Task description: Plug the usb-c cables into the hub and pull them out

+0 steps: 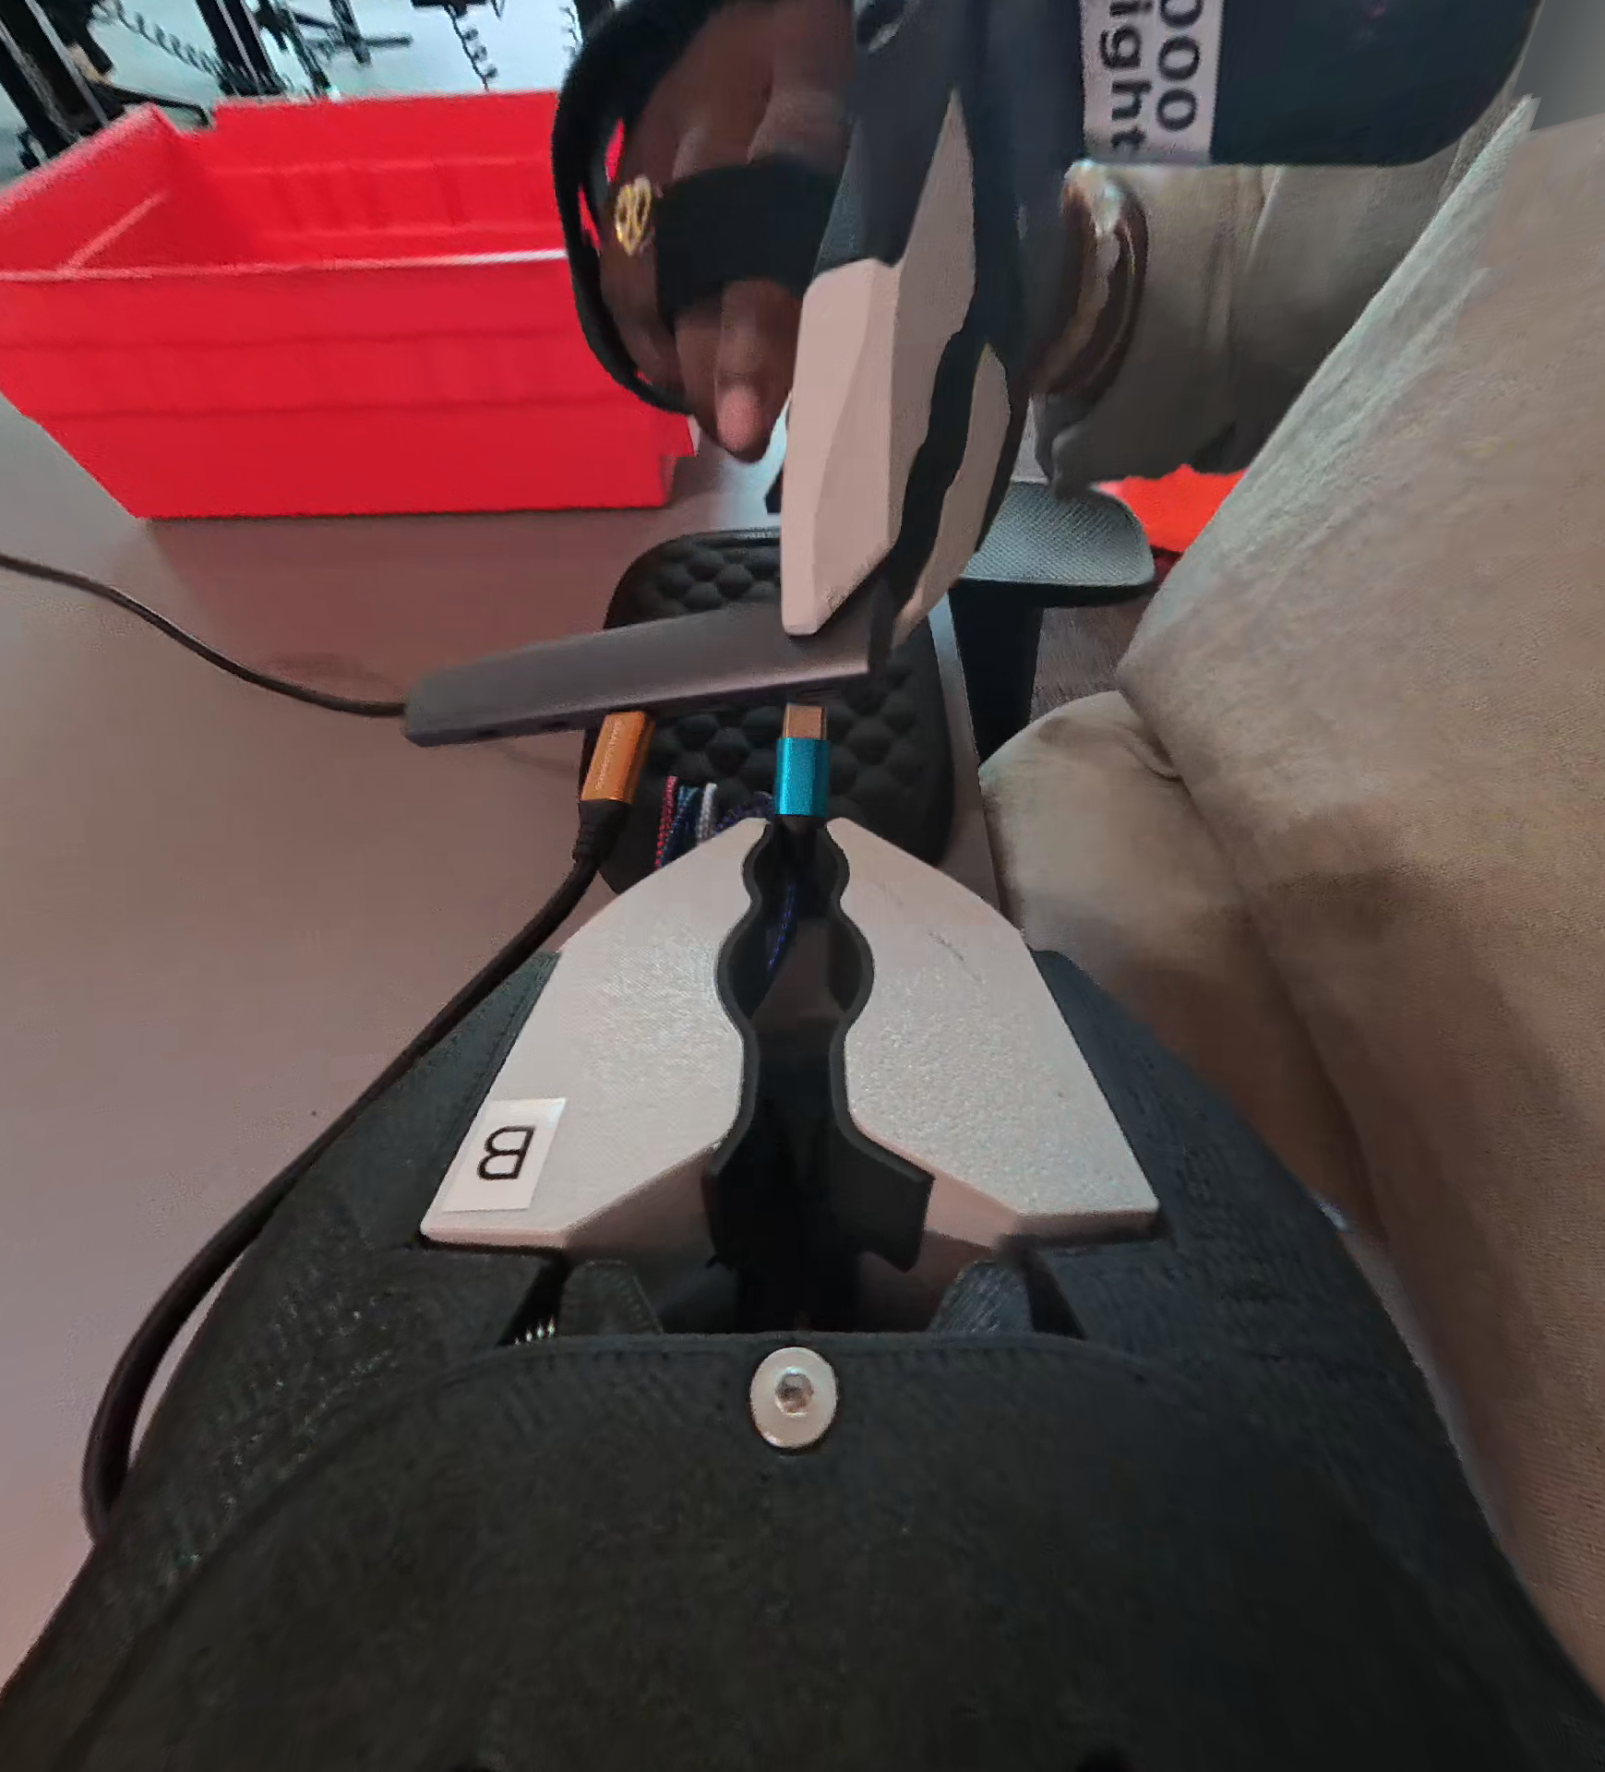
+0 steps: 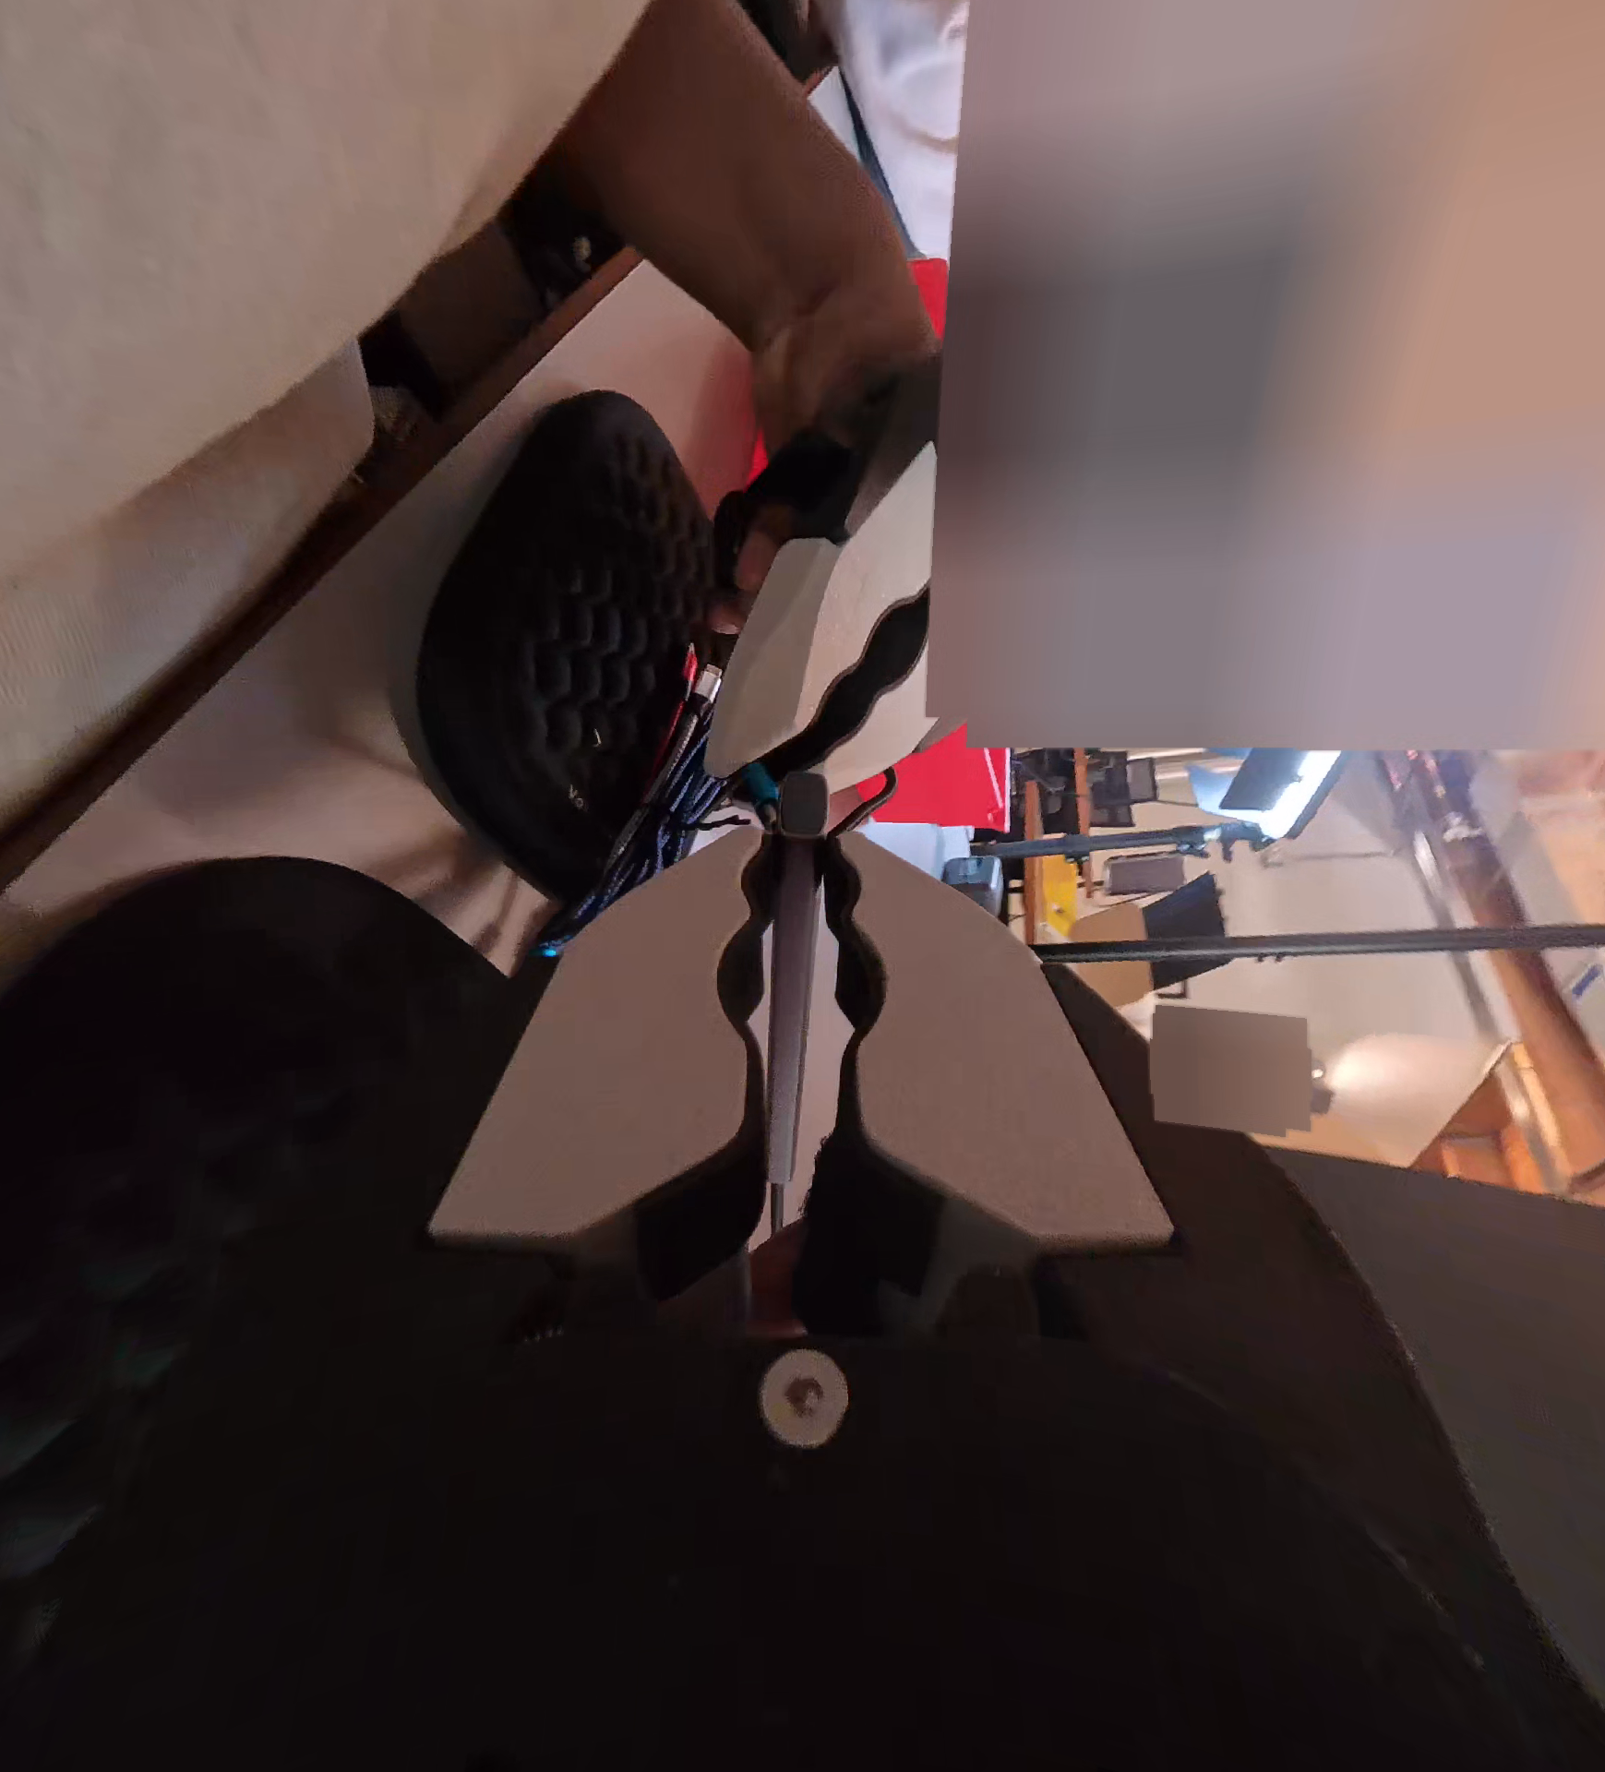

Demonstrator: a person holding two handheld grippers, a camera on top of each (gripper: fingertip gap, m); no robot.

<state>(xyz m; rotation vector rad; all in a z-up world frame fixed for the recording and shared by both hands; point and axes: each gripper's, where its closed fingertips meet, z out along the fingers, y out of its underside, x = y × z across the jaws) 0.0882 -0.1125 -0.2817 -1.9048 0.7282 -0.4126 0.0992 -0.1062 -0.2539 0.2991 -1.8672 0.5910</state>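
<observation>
The left gripper [image 1: 796,832], grainy grey wedge fingers with scalloped black inner edges on a black textured body, lies nearest, its tips pinching the braided cord just behind the blue plug [image 1: 794,775]. Beyond the tips to the left stands a glossy red plastic bin [image 1: 300,316] on the smooth table [image 1: 108,911]. Under the fingertips lies a black honeycomb-quilted pouch [image 1: 808,748]. The slim flat grey hub [image 1: 626,671] hangs just ahead, its near end clamped between the right gripper's [image 2: 796,849] fingers. The blue metal plug sits just short of the hub's edge; the orange plug [image 1: 614,757] is seated in it.
</observation>
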